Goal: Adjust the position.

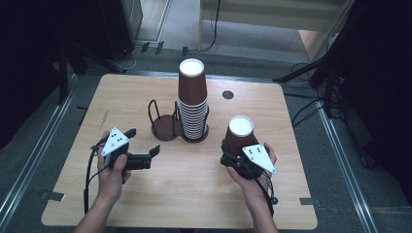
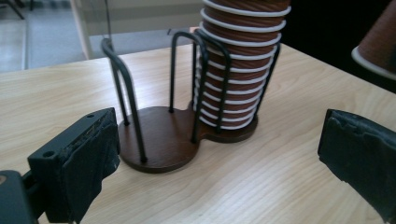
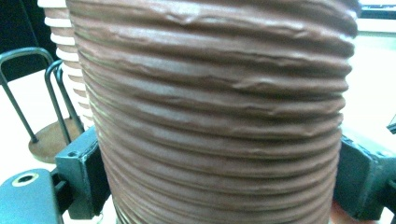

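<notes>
Between our right gripper (image 1: 236,154) fingers, a brown cup (image 1: 239,134) sits clamped; our left gripper (image 1: 144,147) gapes wide before the cup rack (image 2: 161,140).

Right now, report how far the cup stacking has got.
Done: a tall stack of cups fills one side of the wire holder. In hand: the right gripper is clamped on a single upside-down cup. The left gripper is open. Left: the holder's other side has no cups yet.
</notes>
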`<control>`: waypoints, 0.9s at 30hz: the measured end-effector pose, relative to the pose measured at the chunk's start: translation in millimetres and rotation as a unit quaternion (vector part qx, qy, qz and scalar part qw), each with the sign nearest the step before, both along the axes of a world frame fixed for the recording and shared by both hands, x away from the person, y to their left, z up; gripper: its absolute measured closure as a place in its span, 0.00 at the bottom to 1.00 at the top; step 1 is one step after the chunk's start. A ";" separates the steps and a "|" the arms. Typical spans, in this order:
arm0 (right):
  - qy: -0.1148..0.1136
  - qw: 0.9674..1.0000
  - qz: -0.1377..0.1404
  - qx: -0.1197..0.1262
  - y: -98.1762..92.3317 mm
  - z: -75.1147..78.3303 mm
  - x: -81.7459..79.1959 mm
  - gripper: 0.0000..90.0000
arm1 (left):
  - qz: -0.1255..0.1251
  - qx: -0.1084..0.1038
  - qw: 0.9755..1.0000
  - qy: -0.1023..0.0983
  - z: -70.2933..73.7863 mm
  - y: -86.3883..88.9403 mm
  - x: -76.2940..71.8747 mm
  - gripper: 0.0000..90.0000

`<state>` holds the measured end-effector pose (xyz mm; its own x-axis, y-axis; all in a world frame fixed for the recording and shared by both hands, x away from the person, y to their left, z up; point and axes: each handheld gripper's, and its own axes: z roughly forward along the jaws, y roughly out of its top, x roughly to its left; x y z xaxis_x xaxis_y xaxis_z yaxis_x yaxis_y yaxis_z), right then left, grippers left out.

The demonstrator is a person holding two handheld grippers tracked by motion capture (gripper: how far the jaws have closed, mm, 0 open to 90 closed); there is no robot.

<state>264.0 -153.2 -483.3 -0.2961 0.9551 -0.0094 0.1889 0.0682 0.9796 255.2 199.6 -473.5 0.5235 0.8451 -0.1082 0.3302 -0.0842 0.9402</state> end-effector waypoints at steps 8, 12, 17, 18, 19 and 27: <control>0.001 1.000 0.014 -0.025 17.1 -10.3 -5.3 0.11 | -0.053 -0.004 0.999 0.009 3.2 -18.3 -0.7 0.00; -0.005 0.999 0.021 -0.044 24.2 -14.5 -7.5 0.11 | -0.078 -0.003 0.997 0.011 6.5 -27.4 -2.0 0.00; -0.008 0.998 0.028 -0.062 31.0 -19.5 -9.8 0.11 | -0.110 -0.011 0.994 0.004 9.8 -33.6 -4.9 0.00; -0.009 0.997 0.027 -0.066 32.4 -20.5 -10.4 0.11 | -0.113 -0.010 0.993 0.006 10.4 -34.6 -5.1 0.00; -0.011 0.997 0.029 -0.072 33.8 -21.5 -10.9 0.11 | -0.119 -0.014 0.993 0.010 11.1 -35.1 -5.1 0.00; -0.027 0.993 0.046 -0.105 47.6 -26.9 -14.8 0.11 | -0.154 -0.020 0.987 0.031 16.3 -43.9 -7.0 0.00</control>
